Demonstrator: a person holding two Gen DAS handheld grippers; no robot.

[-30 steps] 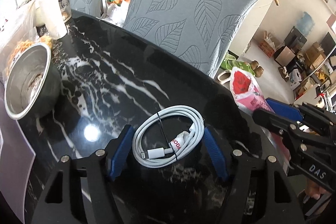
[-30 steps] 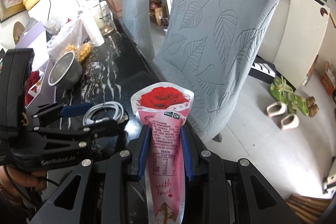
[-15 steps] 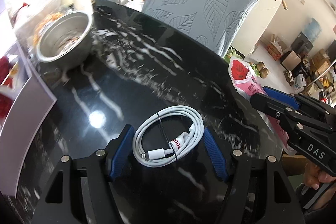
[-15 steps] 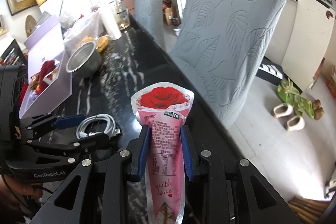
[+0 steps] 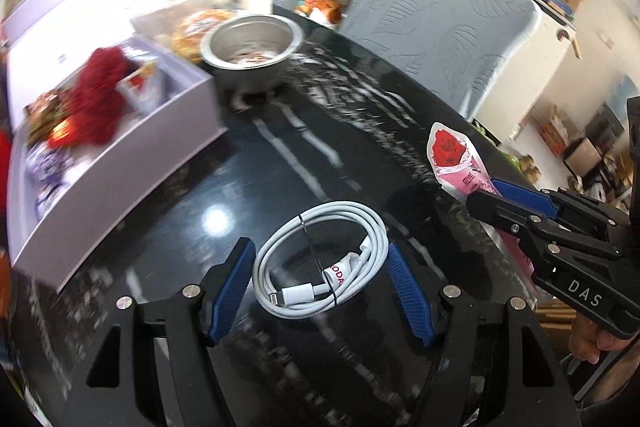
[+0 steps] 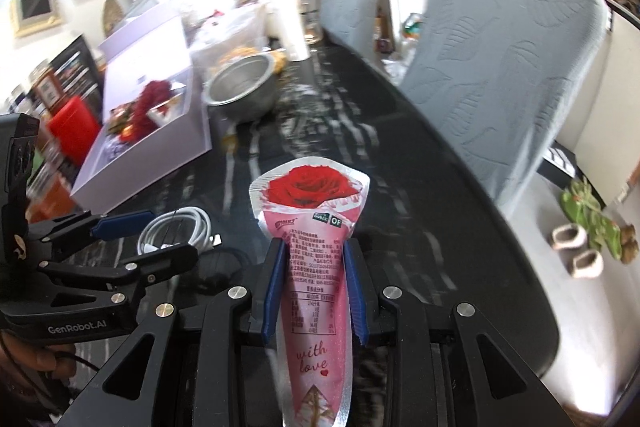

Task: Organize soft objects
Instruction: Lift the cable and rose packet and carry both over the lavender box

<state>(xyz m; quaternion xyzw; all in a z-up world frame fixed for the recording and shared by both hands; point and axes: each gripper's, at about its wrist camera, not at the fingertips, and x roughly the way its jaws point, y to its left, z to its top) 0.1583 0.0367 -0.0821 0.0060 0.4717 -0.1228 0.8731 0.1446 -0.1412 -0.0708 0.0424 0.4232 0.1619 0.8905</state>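
Black marble desk with white veins [image 5: 280, 131]: a white open cardboard box [image 5: 132, 155] is seen along its left edge, a round steel bowl [image 5: 252, 51] just beyond. The pink rose-printed conical pouch [image 6: 316, 267] is clamped by the right tongs [image 6: 314, 291] above the near edge. The coiled white charging cable [image 5: 320, 263] is held between the pads of the left tongs [image 5: 320, 287].

Both views are bright with daylight and bowed by the fisheye, dark at the corners. The far bowl [image 5: 252, 53] and box [image 5: 116, 147] smear with motion blur, while the cable [image 5: 322, 259] and pouch [image 6: 316, 267] stay sharp. A white glare spot sits on the glossy table [image 5: 216, 223].
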